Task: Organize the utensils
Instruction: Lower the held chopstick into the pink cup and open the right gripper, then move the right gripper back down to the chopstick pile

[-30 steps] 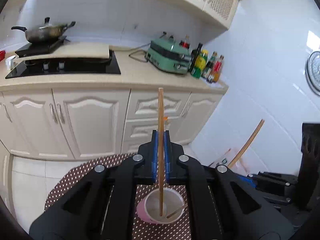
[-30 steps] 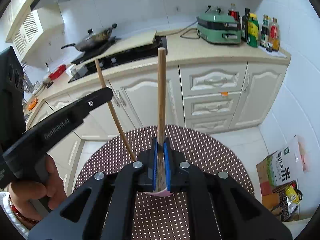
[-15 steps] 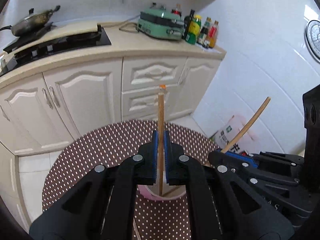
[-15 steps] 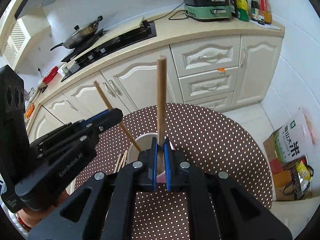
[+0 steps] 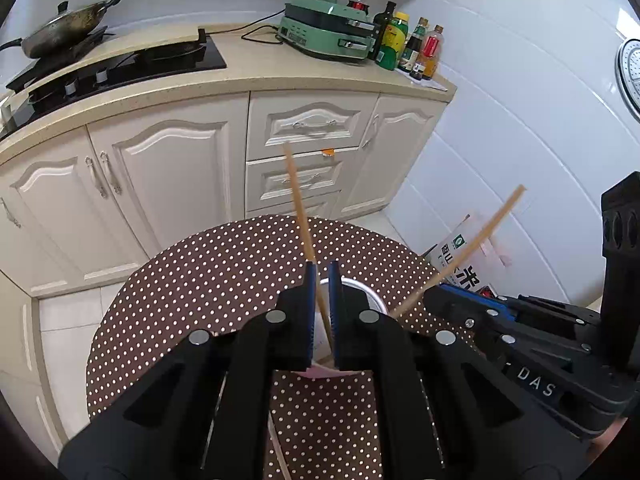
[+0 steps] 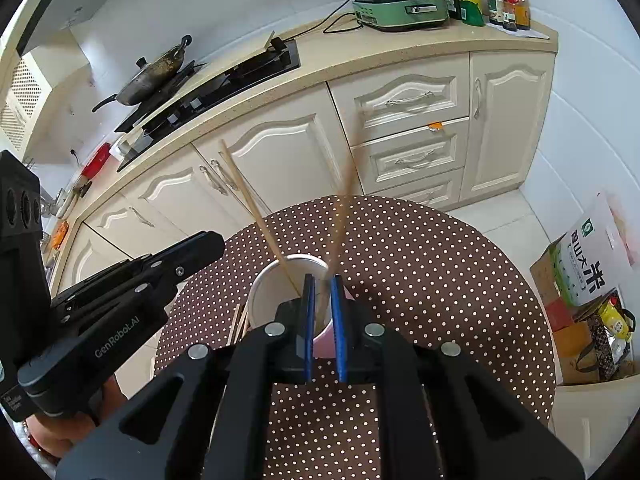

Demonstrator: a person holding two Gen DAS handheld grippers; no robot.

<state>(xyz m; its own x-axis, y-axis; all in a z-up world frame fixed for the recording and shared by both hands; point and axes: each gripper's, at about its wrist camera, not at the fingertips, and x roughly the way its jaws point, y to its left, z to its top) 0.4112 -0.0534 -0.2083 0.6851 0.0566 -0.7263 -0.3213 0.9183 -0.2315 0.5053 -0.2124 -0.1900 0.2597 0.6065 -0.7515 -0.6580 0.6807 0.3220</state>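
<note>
Chopsticks stood in a white cup with a pink base on the round, dotted brown bench. One chopstick rose between the left gripper's blue fingers, its long axis nearly upright, top tipped left toward the cabinet drawers; the fingers were parted, released, with a gap around the stick. A second chopstick leaned out of the cup up and to the right, toward the white tiled wall. In the right wrist view the right gripper also stood released, fingers apart, and the stick between them was motion-blurred, tilted slightly right. More sticks lay flat on the cloth just left of the cup. The left gripper's black body, marked "GenRobot.AI", crowded the cup's left side. Beyond stood cream cabinets, a black hob with a wok, a green appliance and bottles. A bag on the floor bore Chinese characters and a green logo.
</note>
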